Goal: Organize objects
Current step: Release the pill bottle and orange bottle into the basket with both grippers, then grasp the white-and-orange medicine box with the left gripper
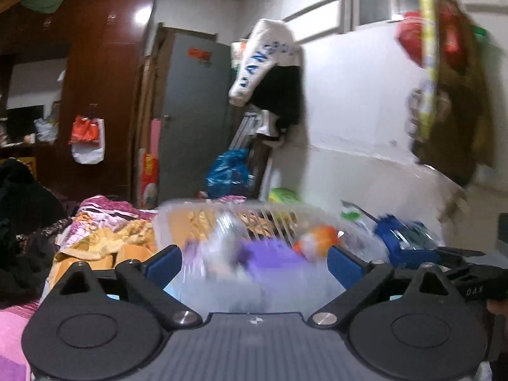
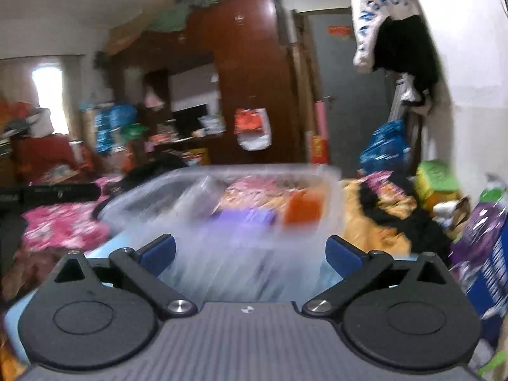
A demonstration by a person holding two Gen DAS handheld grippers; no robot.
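A clear plastic storage bin (image 1: 228, 204) sits on the bed straight ahead, heavily blurred. Inside it I make out a purple item (image 1: 270, 254), an orange and white item (image 1: 317, 238) and a clear bottle (image 1: 225, 231). My left gripper (image 1: 254, 263) stands wide open, its blue pads on either side of the bin's near end and apart from it. In the right wrist view the same bin (image 2: 222, 171) shows the purple item (image 2: 241, 216) and an orange item (image 2: 301, 209). My right gripper (image 2: 250, 250) is also wide open around the bin's near wall, not pressing on it.
Floral bedding (image 1: 104, 219) and dark clothes (image 1: 22, 222) lie to the left. A blue box (image 1: 400, 241) stands to the right of the bin. A purple pack (image 2: 482, 231) and green bag (image 2: 435, 177) crowd the right. A dark wardrobe (image 1: 104, 79) and grey door (image 1: 193, 111) stand behind.
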